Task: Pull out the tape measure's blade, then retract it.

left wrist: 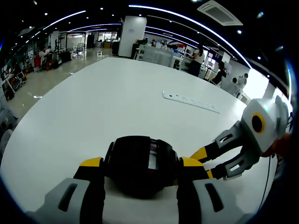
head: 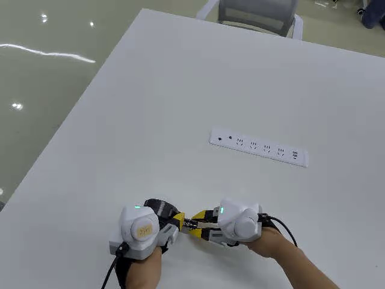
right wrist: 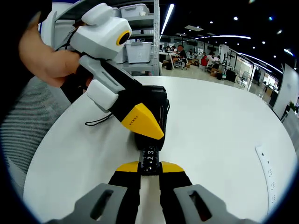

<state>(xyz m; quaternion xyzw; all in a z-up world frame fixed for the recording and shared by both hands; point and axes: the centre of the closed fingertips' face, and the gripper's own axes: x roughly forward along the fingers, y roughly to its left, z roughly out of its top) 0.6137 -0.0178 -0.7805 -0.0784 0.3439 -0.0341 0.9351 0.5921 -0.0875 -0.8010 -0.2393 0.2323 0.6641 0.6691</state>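
The left tongs (left wrist: 140,164) are spread about as wide as the black tape measure (right wrist: 153,100) and close on it from both sides. One yellow tip presses each flank of its case. The case rests on the white bench (head: 180,90) between those tips, filling the gap.

The right tongs (right wrist: 150,167) face the left pair tip to tip, very near. Their yellow tips are pressed almost together and pinch the end of the blade (right wrist: 150,157). Only a short strip of blade, with printed numerals, runs from the mouth of the case to the right tongs. It lies low over the bench. One yellow tip of the left tongs sits just beside the strip, against the case.

In the head view both tongs sit at the near edge of the bench, each held in one of the person's hands, with the tape measure between them. A white power strip (head: 257,146) lies flat beyond the tongs, ahead and off to the right, well apart from them. A grey chair (head: 255,15) stands at the far side of the bench.
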